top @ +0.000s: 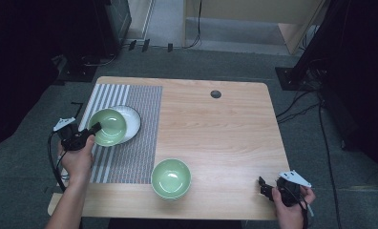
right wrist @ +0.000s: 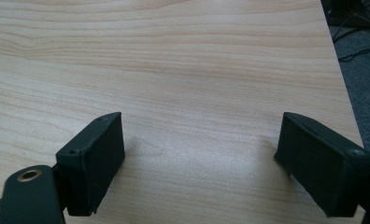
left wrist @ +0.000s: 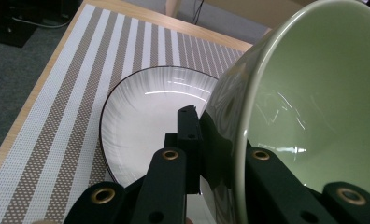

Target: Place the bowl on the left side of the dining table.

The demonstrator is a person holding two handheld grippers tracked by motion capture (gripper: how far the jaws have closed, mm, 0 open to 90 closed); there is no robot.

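Note:
A green bowl (top: 108, 126) (left wrist: 314, 93) is over a white plate (top: 132, 121) (left wrist: 145, 112) on the striped placemat (top: 134, 143) at the table's left. My left gripper (top: 94, 129) (left wrist: 225, 140) is shut on that bowl's near-left rim, one jaw outside the wall and one inside. Whether the bowl rests on the plate I cannot tell. A second green bowl (top: 171, 178) stands near the front edge, at the placemat's corner. My right gripper (top: 263, 187) (right wrist: 202, 158) is open low over bare wood at the front right, with nothing between its jaws.
The wooden table (top: 215, 133) (right wrist: 174, 56) has a round cable hole (top: 215, 94) at the back. Its right edge is close to the right gripper. Cables lie on the grey floor to the right.

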